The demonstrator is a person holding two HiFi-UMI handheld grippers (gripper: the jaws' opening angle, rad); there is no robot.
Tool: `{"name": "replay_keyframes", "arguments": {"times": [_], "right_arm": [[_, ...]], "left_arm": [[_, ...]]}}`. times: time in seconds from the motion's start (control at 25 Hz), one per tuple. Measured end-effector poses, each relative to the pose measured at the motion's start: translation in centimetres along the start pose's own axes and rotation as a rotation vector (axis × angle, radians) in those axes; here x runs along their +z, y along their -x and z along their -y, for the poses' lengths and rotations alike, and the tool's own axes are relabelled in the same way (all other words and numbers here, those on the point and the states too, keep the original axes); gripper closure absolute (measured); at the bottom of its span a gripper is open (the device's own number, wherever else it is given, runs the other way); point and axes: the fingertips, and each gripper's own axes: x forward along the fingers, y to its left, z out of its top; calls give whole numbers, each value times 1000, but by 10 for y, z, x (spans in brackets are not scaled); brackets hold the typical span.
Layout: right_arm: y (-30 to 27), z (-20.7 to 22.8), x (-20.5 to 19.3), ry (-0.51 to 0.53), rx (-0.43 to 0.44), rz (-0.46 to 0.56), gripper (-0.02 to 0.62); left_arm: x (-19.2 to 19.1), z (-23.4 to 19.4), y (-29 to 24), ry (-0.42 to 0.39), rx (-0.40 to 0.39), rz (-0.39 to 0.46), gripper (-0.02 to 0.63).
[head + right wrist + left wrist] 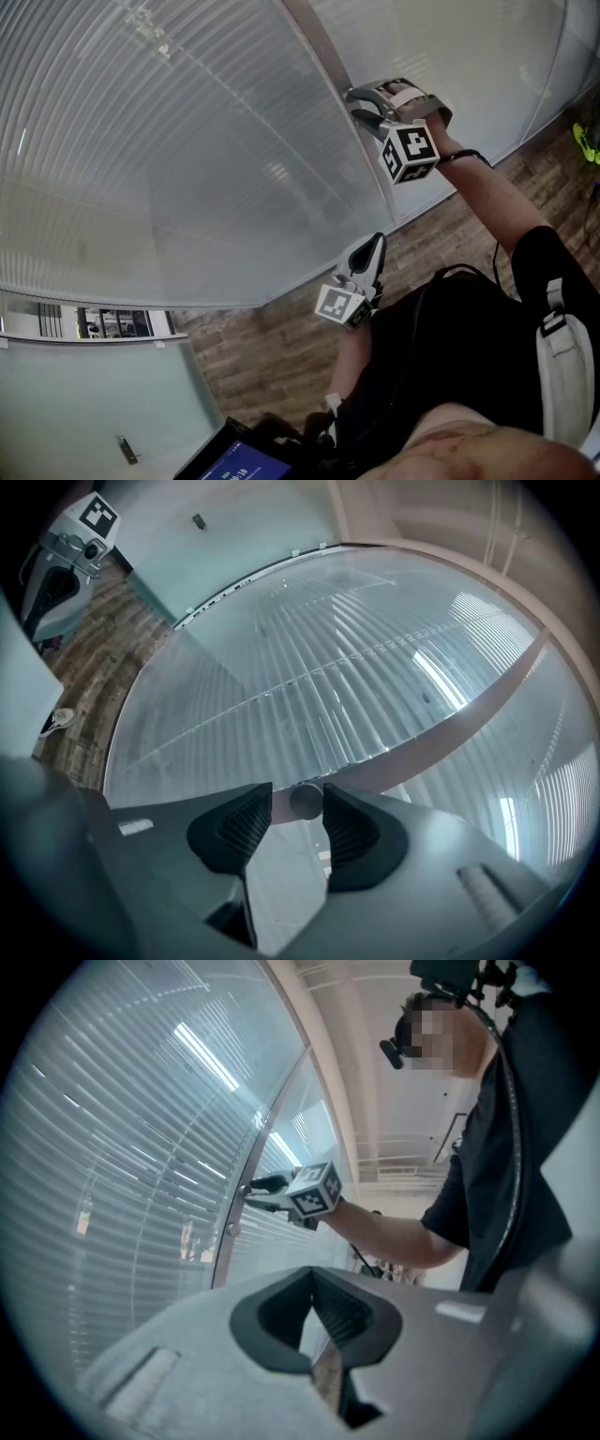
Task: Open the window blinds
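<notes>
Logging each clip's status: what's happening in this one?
A person faces glass-fronted blinds. The right gripper is raised to the frame post, its jaws open around a small round knob, not clamping it. The left gripper hangs lower, shut and empty. The slats look closed.

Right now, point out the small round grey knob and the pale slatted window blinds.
small round grey knob [305, 801], right gripper view, its flat end face
pale slatted window blinds [187, 169], head view, the middle slats

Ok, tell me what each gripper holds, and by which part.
Nothing is gripped. The right gripper stands open around the round knob on the window frame; the left gripper is shut, empty.
</notes>
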Motion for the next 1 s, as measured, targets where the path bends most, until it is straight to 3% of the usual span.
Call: {"name": "replay_keyframes", "arguments": {"times": [0.56, 0.68, 1.0], "right_arm": [[-7, 0, 1, 32, -17, -23, 430], [-8, 2, 1, 49, -48, -33, 476], [-9, -2, -2, 90, -73, -55, 476]], "left_arm": [[-3, 0, 15, -1, 30, 13, 604], [-6, 1, 20, 10, 37, 11, 604], [-13, -2, 26, 14, 45, 19, 604]]}}
